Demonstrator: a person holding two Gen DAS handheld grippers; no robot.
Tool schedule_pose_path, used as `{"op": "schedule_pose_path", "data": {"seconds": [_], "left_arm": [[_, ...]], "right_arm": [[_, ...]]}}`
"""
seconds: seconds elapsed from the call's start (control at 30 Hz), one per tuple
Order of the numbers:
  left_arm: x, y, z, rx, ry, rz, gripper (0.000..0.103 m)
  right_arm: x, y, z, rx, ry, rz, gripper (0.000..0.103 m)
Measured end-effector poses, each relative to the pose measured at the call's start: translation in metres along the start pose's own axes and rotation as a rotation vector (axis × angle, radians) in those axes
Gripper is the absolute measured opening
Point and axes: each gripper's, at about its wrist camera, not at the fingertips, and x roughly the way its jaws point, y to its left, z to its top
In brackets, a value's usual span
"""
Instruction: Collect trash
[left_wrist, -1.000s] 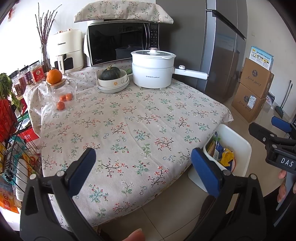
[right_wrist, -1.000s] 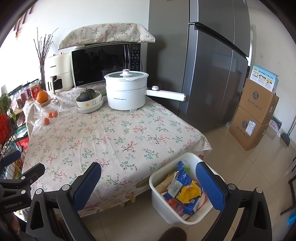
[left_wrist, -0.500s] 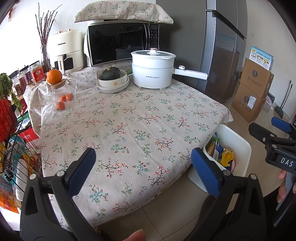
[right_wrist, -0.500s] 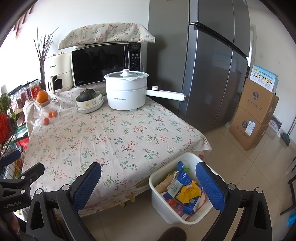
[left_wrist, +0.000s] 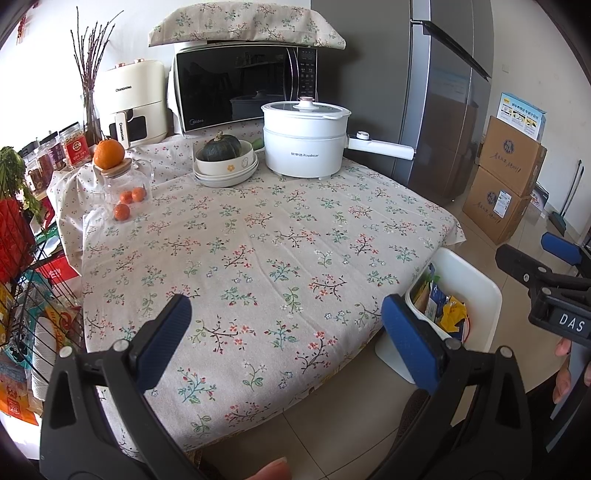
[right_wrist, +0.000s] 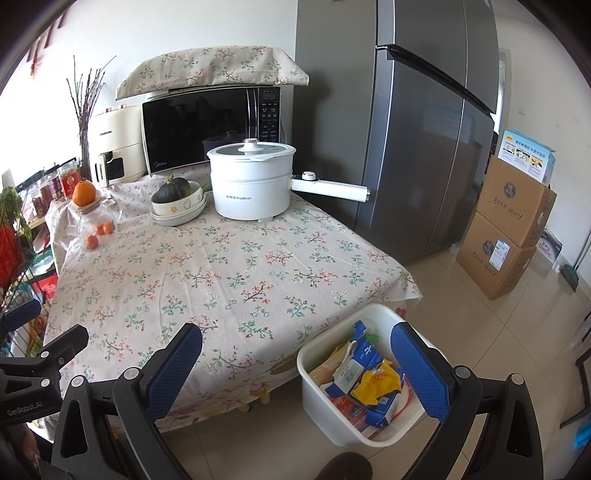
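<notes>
Sitting off the table's (right_wrist: 236, 258) right corner, the trash bin (right_wrist: 321, 373) lay beneath the wide-open, empty right gripper (right_wrist: 295, 363); the left gripper (left_wrist: 286, 334) gaped empty too; nothing had shifted since earlier.

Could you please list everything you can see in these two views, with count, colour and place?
Bin: 1, white, floor by table corner, holds wrappers.
Table: 1, floral cloth.
Pot: 1, white, table back.
Squash: 1, dark green, in stacked bowls.
Microwave: 1, black, behind pot.
Air fryer: 1, cream, left of microwave.
Jar: 1, clear, orange on lid.
Fridge: 1, grey, right.
Boxes: 2, brown, stacked on floor.
Left gripper: open.
Right gripper: open.
</notes>
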Motion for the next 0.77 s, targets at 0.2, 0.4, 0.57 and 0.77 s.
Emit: {"op": "schedule_pose_path", "data": {"seconds": [0.2,0.4,0.57,0.77], "left_arm": [[-0.0008,-0.0009,0.0016,0.003,0.001,-0.001,0.102],[-0.0006,-0.0014,0.0008,0.003,0.002,-0.003,0.102],[-0.0008,-0.0013,0.0001,0.002,0.002,-0.002,0.102],[-0.0013,0.0000,0.0006,-0.011,0.003,0.002,0.102]], "right_arm": [[-0.0001,0.0000,0.0000,0.001,-0.001,-0.001,0.103],[-0.0015,-0.0026,0.0003,0.005,-0.007,-0.006,0.103],[-0.0016,-0.0020,0.0006,0.004,-0.006,-0.006,0.103],[-0.0014,-0.0006,0.0006,0.003,-0.005,-0.008,0.103]]}}
